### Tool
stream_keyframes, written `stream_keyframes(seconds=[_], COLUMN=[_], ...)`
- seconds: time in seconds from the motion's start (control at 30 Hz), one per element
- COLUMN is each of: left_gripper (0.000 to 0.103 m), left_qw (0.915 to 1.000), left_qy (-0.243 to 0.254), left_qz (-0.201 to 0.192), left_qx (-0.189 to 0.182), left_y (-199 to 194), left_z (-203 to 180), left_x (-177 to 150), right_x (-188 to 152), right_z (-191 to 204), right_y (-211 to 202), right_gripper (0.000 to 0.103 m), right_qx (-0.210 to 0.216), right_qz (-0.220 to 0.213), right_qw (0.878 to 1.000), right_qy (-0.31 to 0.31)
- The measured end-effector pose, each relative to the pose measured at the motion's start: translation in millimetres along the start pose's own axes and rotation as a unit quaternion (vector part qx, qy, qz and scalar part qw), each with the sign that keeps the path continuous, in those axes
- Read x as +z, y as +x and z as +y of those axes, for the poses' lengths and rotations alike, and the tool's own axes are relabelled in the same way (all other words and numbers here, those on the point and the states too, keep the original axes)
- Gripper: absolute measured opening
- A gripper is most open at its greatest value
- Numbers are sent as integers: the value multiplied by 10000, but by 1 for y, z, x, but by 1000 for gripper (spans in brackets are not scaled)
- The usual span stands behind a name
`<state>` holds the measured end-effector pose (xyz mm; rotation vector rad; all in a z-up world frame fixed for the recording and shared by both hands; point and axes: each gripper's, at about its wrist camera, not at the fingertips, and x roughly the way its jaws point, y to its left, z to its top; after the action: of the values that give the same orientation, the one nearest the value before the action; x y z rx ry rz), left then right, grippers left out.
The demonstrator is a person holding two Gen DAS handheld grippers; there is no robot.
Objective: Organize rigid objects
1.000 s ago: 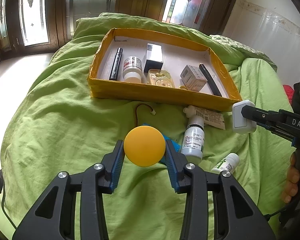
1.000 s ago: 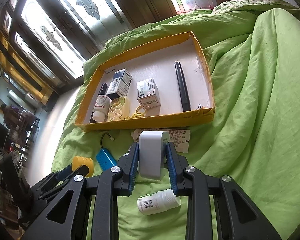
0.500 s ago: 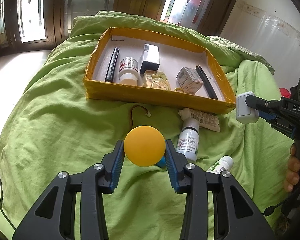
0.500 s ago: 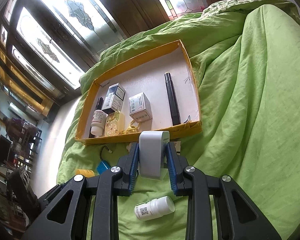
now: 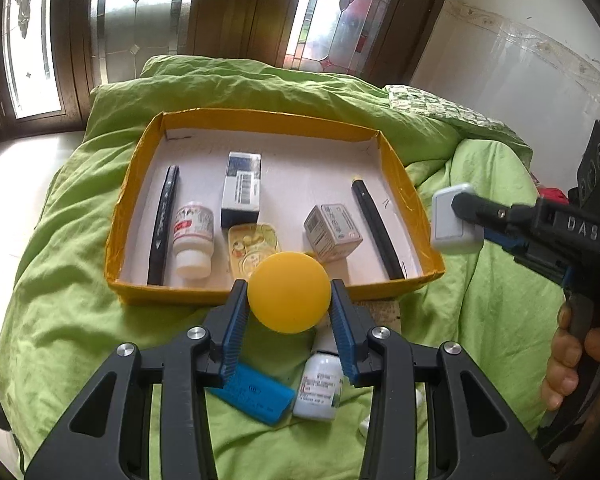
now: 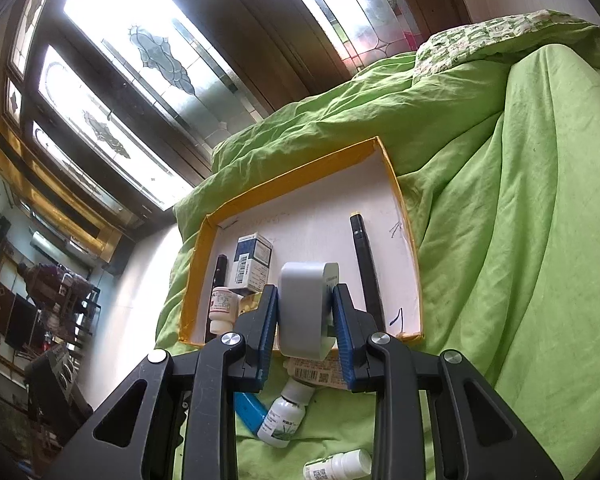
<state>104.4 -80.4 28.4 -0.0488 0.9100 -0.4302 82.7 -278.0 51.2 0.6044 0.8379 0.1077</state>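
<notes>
My left gripper [image 5: 288, 300] is shut on a round yellow lid [image 5: 289, 292], held above the near wall of the yellow box [image 5: 260, 118]. My right gripper [image 6: 305, 312] is shut on a white-grey rectangular block [image 6: 303, 308], which also shows as the block [image 5: 454, 220] just right of the box in the left wrist view. The box [image 6: 292, 184] holds a black pen [image 5: 163, 220], a white bottle [image 5: 192, 236], a blue-white carton [image 5: 242, 188], a yellow tin [image 5: 252, 246], a small grey carton [image 5: 332, 232] and a black stick [image 5: 374, 228].
On the green bedding [image 5: 60, 300] in front of the box lie a blue flat case [image 5: 256, 394], a white bottle [image 5: 320, 388], a printed carton [image 6: 320, 372] and a second small bottle [image 6: 336, 466]. A person's hand [image 5: 568, 364] grips the right tool. Windows stand behind the bed.
Both grippers rose and moved toward the box with their loads. The yellow lid now hangs over the box's near wall; the block sits higher beside its right wall.
</notes>
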Motion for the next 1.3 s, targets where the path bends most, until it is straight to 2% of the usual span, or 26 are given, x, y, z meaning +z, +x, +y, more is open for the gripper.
stream_keyframes(seconds=[0.23, 0.4, 0.5, 0.73, 0.87, 0.97, 1.3], left_gripper=[38, 38, 38, 38, 38, 38, 38], left_qw=[9999, 9998, 9997, 9983, 9977, 9977, 9988], left_qy=[95, 42, 39, 194, 284, 215, 62], left_qz=[66, 180, 260, 481, 598, 635, 478], left_qx=[57, 12, 6, 249, 152, -51, -38], left_y=[29, 51, 60, 83, 99, 108, 94], left_z=[-1, -4, -7, -15, -28, -34, -15], left_x=[40, 57, 59, 51, 53, 57, 75], right_x=[-7, -3, -4, -6, -5, -5, -8], right_z=[-15, -21, -21, -26, -26, -29, -30], right_y=[26, 30, 31, 30, 28, 27, 39], right_gripper=[24, 24, 24, 24, 24, 25, 24], right_qx=[-65, -91, -91, -104, -97, -112, -8], right_qz=[264, 250, 246, 249, 239, 221, 347], right_qw=[9996, 9996, 9996, 9995, 9995, 9995, 9991], right_qy=[84, 120, 110, 156, 162, 192, 235])
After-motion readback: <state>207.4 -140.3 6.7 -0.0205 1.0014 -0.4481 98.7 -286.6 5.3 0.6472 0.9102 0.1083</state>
